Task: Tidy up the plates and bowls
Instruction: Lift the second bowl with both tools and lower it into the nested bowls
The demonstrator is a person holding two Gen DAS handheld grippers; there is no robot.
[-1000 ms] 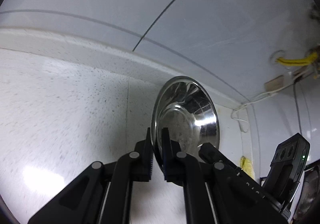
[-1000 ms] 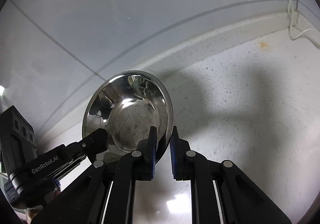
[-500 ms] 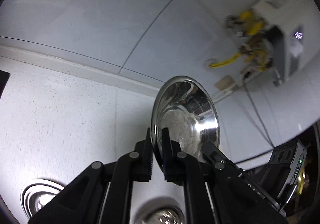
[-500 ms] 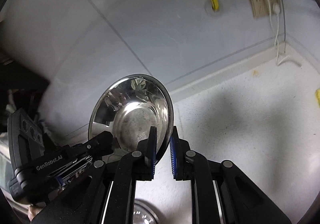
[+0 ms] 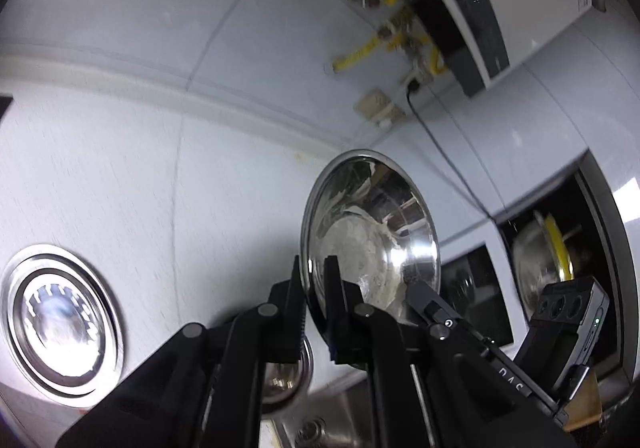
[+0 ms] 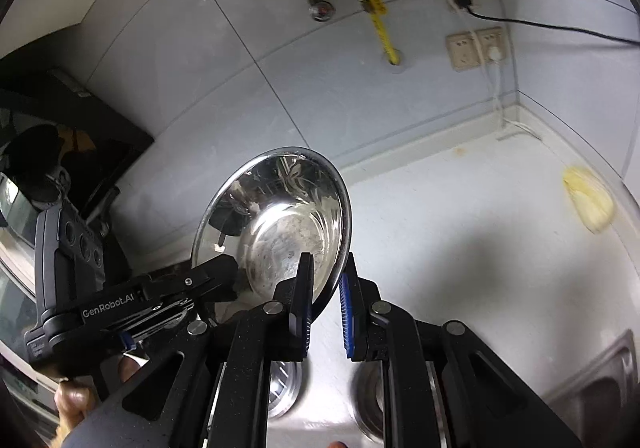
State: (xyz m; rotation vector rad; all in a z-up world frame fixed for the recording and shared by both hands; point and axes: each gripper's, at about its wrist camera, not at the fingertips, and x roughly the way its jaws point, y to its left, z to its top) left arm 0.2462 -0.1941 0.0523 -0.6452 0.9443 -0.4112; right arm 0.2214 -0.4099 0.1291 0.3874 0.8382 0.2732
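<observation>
Both grippers hold one steel bowl (image 5: 372, 232) by opposite sides of its rim, tilted on edge above the white counter. My left gripper (image 5: 313, 298) is shut on the bowl's rim. My right gripper (image 6: 325, 298) stands around the rim of the same bowl (image 6: 280, 220), its jaws a little wider than the rim. Another steel bowl (image 5: 60, 322) sits on the counter at the left. A further steel bowl (image 5: 286, 380) lies below the left fingers, and two steel dishes (image 6: 286, 388) show below the right fingers.
A sink edge (image 5: 320, 420) lies at the bottom. A wall heater (image 5: 460, 8) with yellow pipes (image 6: 380, 28) and sockets (image 6: 476, 48) hangs on the tiled wall. A yellow cloth (image 6: 588, 200) lies at the counter's right. An open cabinet (image 5: 560, 256) stands to the right.
Both grippers have lifted and tilted back with the bowl. The wall heater, pipes and the bowls on the counter have come into view. The right jaws have opened slightly.
</observation>
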